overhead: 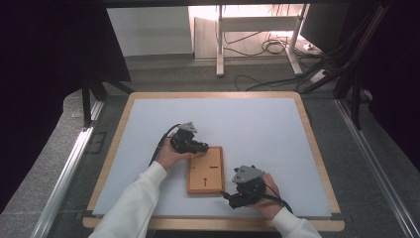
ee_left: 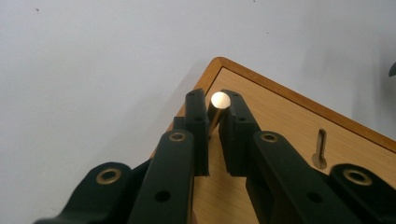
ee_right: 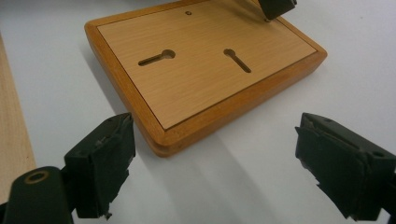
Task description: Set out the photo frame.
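A wooden board (overhead: pixel 205 170) with two keyhole slots (ee_right: pixel 156 57) lies flat on the white mat. My left gripper (overhead: pixel 203 147) is at the board's far left corner. In the left gripper view it (ee_left: pixel 213 98) is shut on a small upright metal pin (ee_left: pixel 220 100) standing just inside that corner of the board (ee_left: pixel 289 121). My right gripper (overhead: pixel 230 192) is beside the board's near right corner. Its jaws (ee_right: pixel 217 133) stand wide open with nothing held, and the corner of the board (ee_right: pixel 205 70) lies just ahead of them. The left gripper's tip (ee_right: pixel 276 7) shows at the board's far end.
The white mat (overhead: pixel 247 119) covers a table with a wooden rim (overhead: pixel 317 148). Beyond the table are a desk frame (overhead: pixel 220 44), floor cables (overhead: pixel 272 47) and dark stands at both sides.
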